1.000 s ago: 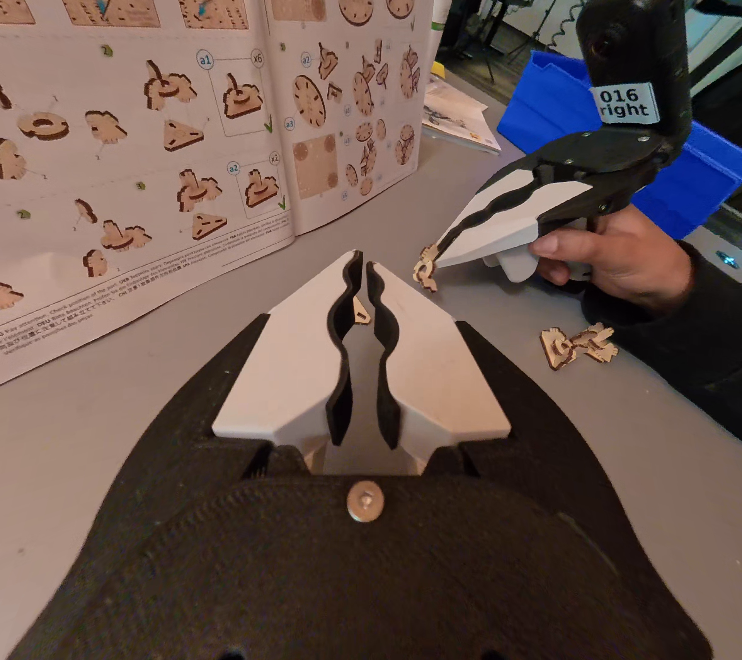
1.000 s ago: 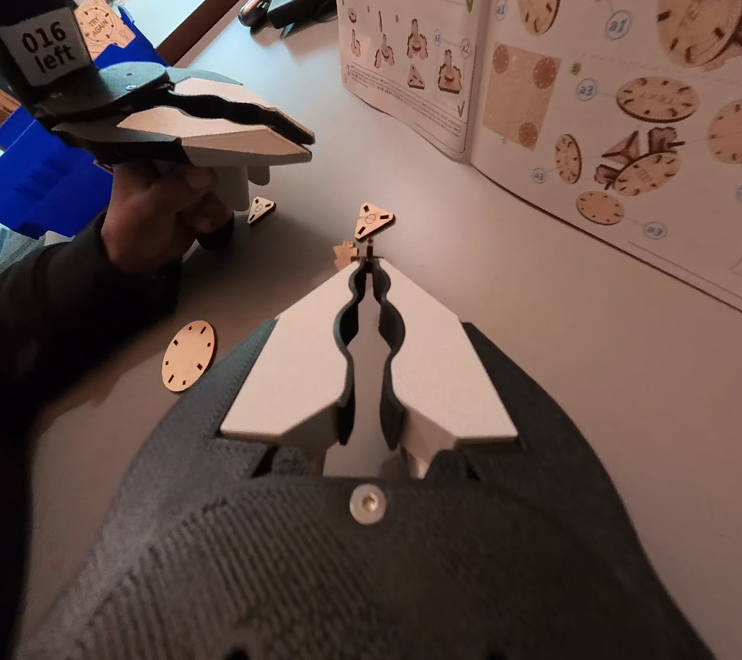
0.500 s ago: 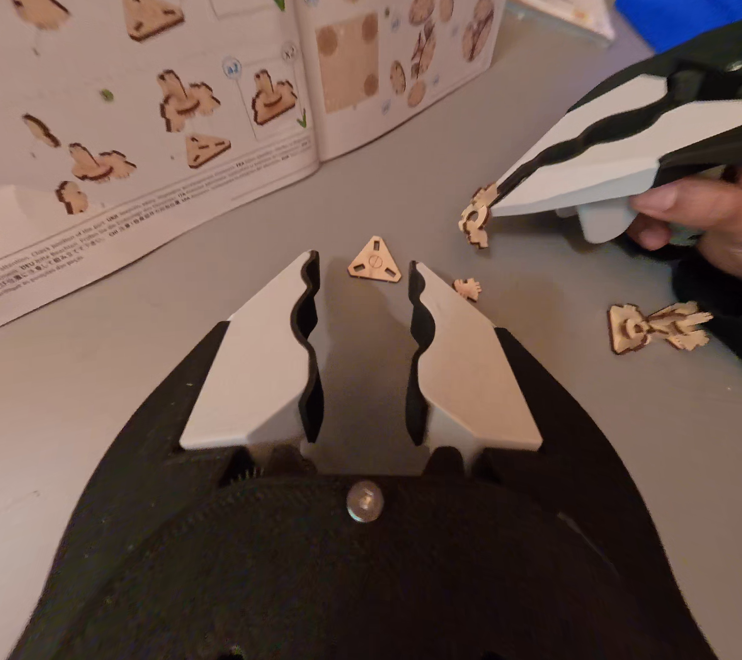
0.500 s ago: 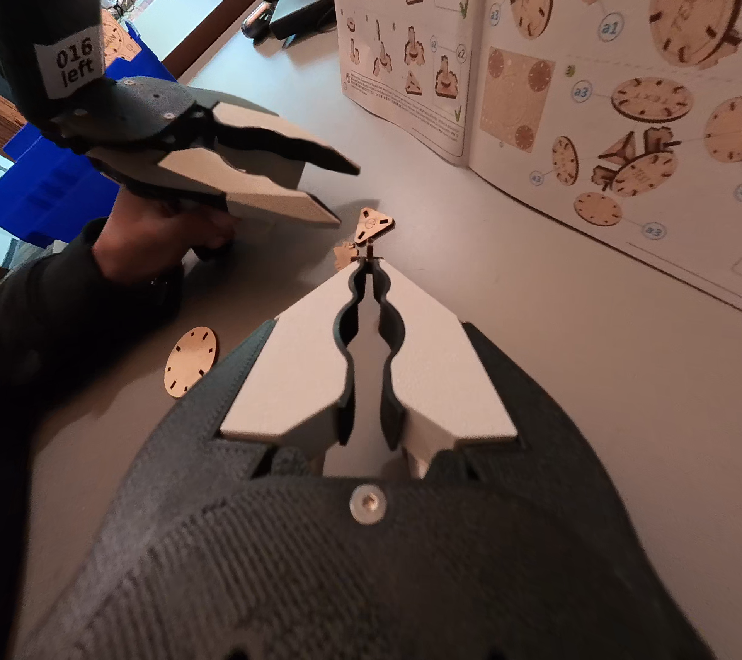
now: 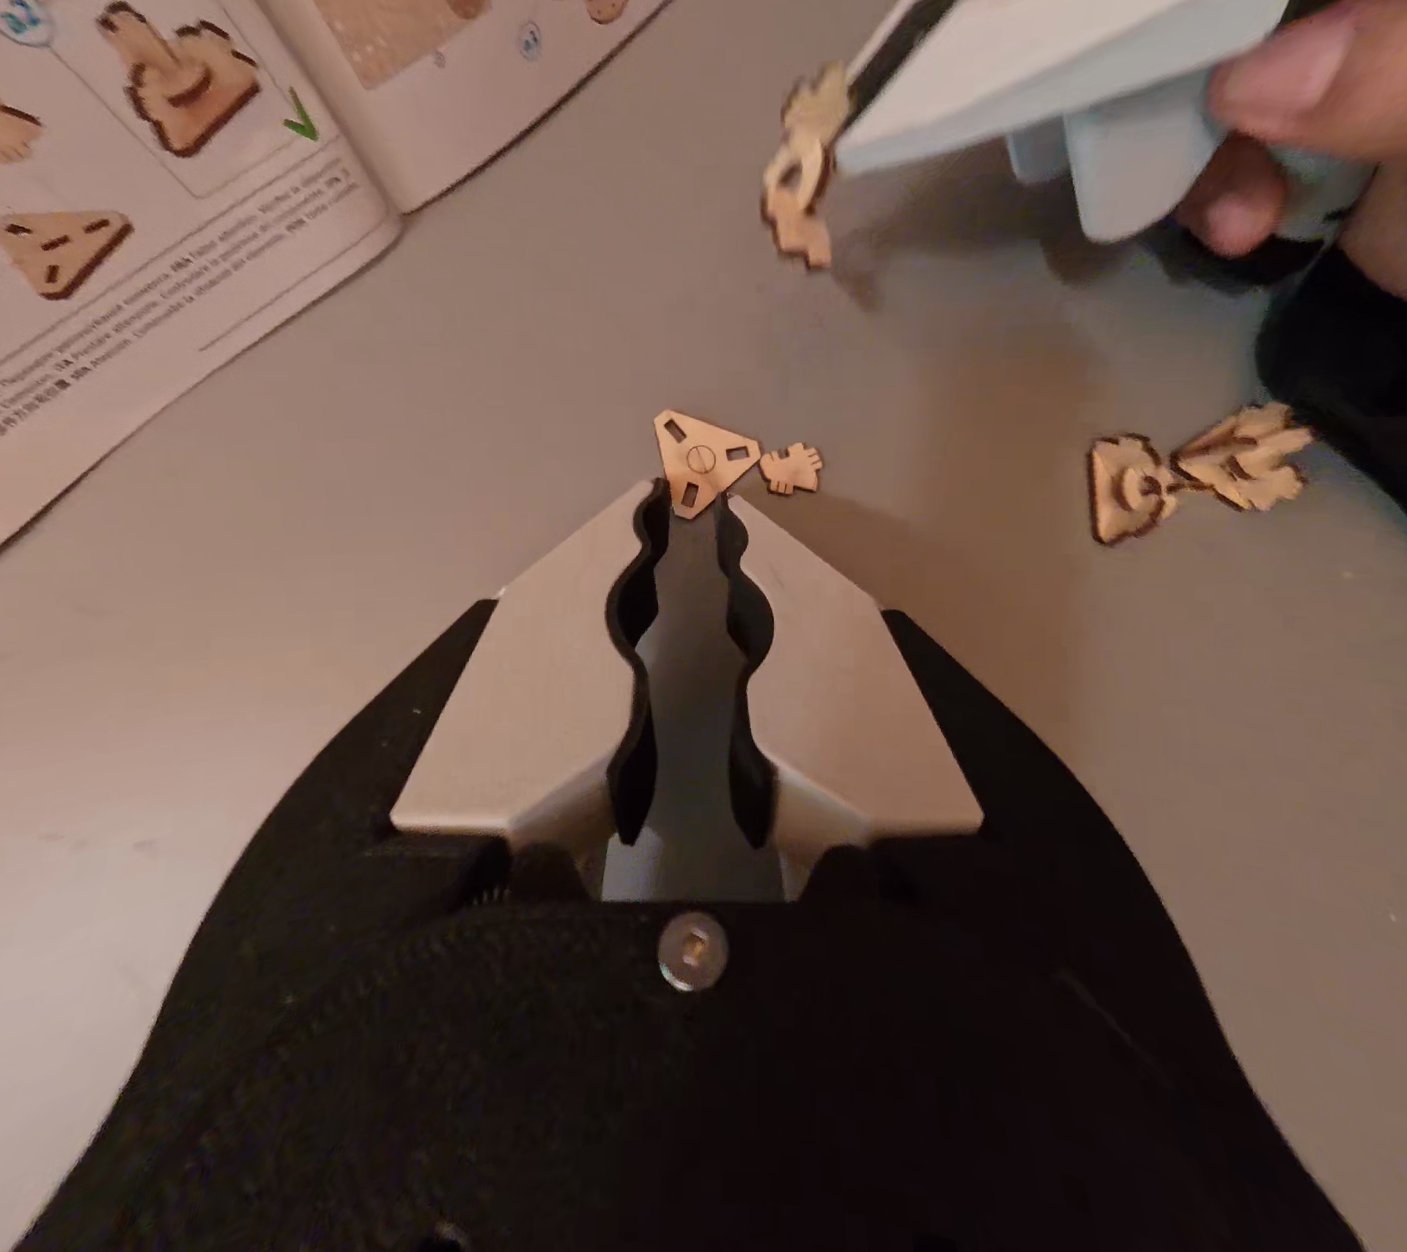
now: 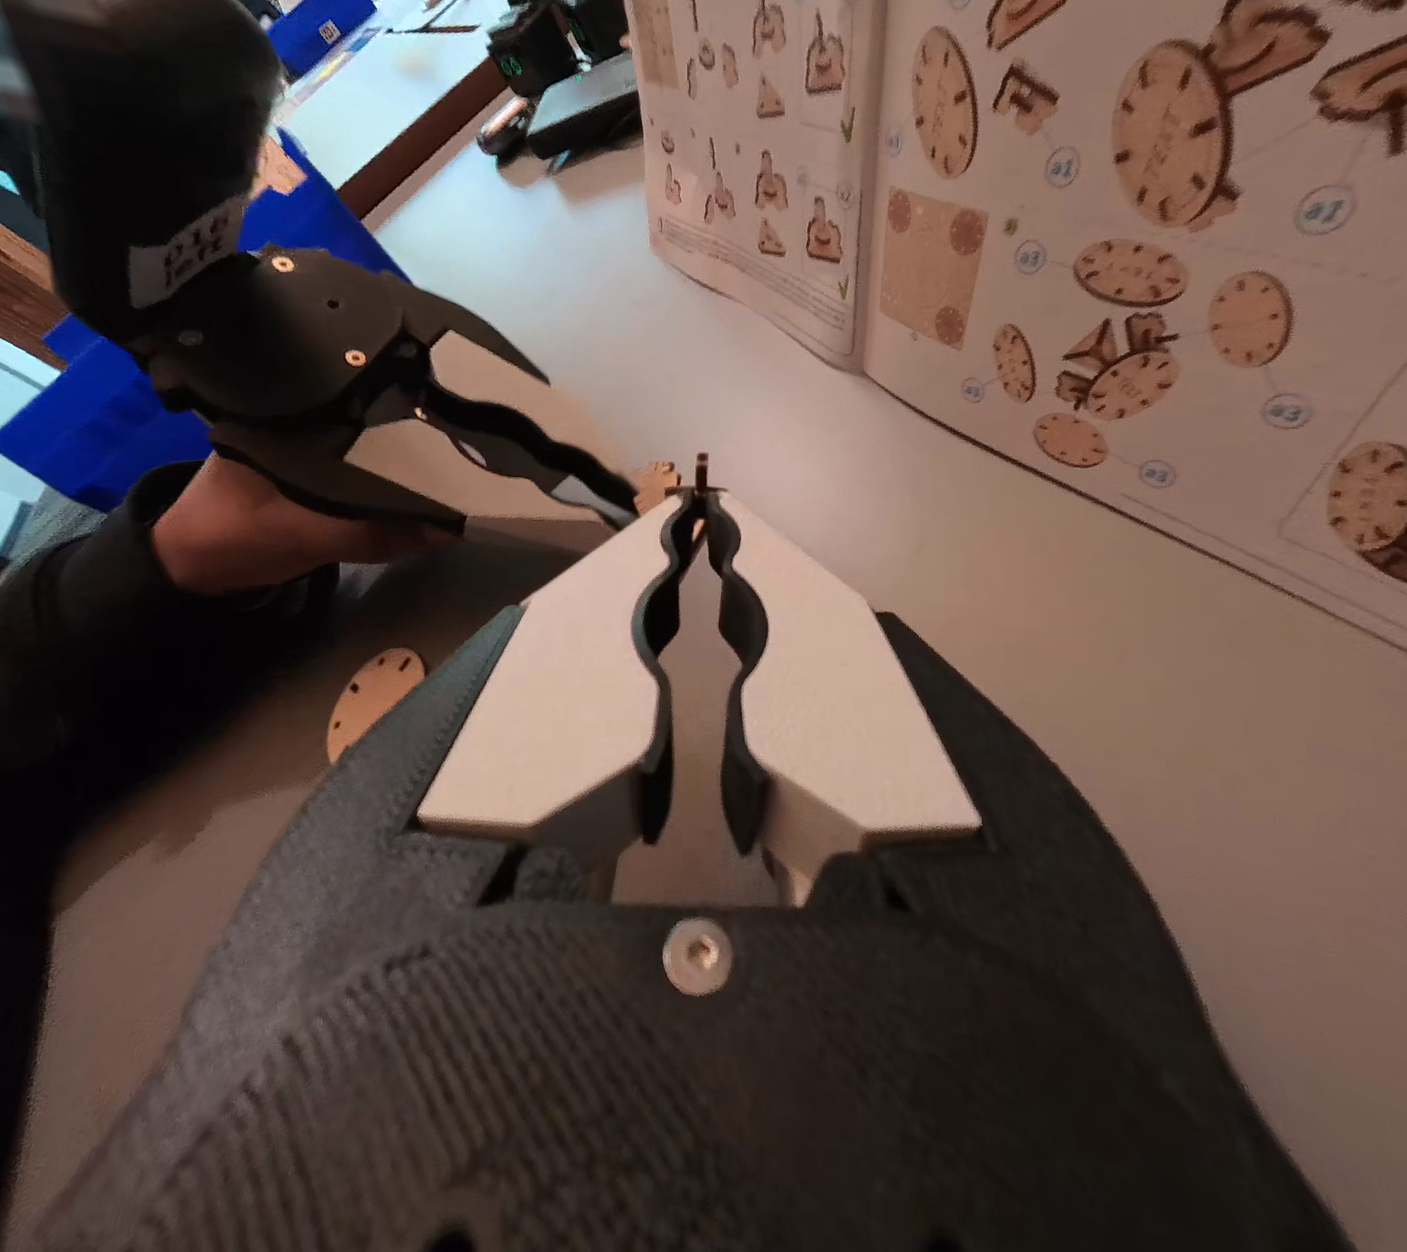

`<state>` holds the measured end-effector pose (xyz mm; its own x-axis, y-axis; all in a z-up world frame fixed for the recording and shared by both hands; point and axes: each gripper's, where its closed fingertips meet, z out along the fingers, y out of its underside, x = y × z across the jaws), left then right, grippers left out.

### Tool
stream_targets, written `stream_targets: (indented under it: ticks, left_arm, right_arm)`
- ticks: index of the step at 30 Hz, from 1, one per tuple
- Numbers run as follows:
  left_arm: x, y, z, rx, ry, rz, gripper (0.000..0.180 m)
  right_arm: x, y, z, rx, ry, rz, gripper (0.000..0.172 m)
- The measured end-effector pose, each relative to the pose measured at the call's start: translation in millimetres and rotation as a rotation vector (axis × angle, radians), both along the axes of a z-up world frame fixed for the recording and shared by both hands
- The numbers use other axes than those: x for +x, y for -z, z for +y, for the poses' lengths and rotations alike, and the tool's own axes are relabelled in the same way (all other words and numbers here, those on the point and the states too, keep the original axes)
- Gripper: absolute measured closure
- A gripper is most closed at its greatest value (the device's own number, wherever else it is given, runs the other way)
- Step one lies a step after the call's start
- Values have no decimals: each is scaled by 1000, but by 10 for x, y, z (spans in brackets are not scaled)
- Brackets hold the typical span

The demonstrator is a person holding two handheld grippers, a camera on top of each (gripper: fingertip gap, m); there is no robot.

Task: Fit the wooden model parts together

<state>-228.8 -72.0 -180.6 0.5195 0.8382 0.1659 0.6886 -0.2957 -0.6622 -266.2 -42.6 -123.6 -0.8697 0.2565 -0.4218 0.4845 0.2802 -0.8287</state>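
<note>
My left gripper [image 5: 689,503] is low on the grey table, and its fingertips are closed on the near corner of a flat triangular wooden piece [image 5: 700,454] with three slots. A small toothed wooden bit [image 5: 792,469] lies right beside the triangle. My right gripper [image 6: 697,507] is shut on a thin toothed wooden piece [image 6: 701,477], seen edge-on. In the left wrist view that piece [image 5: 799,180] hangs from the right gripper [image 5: 845,111] above the table, up and to the right of the triangle. In the right wrist view the left gripper [image 6: 620,503] reaches in from the left.
An open instruction booklet [image 5: 228,73] stands behind the work spot and fills the right of the right wrist view [image 6: 1066,149]. Assembled wooden parts [image 5: 1127,492] lie at the right. A slotted wooden disc [image 6: 373,697] lies near the person's sleeve. Blue bins [image 6: 91,408] stand at the left. Across from one pair of fingers to the other is roughly 7 cm.
My left gripper opened, moved forward and down around the triangular piece, then closed on its corner; the triangle turned. My right gripper stayed shut on its piece.
</note>
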Motion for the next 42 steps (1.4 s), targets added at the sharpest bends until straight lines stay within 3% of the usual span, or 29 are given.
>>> stream_targets:
  ticks: [9,12,15,18,20,22,25,31,39,42]
  left_arm:
    - [453,-197,234,43,92,-22,173]
    - [942,-328,551,148,245,-20,173]
    - [1500,-224,862,171,403,-89,172]
    - [1826,12,933,38,477,-110,172]
    - [1911,-17,993,61,490,-85,171]
    - [1953,-40,1005,89,483,-95,155]
    - [1976,-79,1013,135,477,-87,146]
    - [1921,-182,1022,184,456,-16,147]
    - [1753,-370,836,285,346,172,153]
    - [1781,-542,744,388,338,238,155]
  right_arm:
    - [64,-341,240,-63,44,83,171]
    - [312,-492,351,-125,26,86,171]
    - [681,-596,500,-197,2,71,171]
    - [1110,-438,666,-141,-48,-6,171]
    - [1450,-253,777,-59,-107,-101,171]
    - [1782,-73,872,20,-155,-203,171]
    - [2102,97,961,90,-165,-288,171]
    - [2109,174,920,134,-83,-336,171]
    - [2178,361,881,429,-65,-367,170]
    - [2201,290,791,426,-69,-364,159]
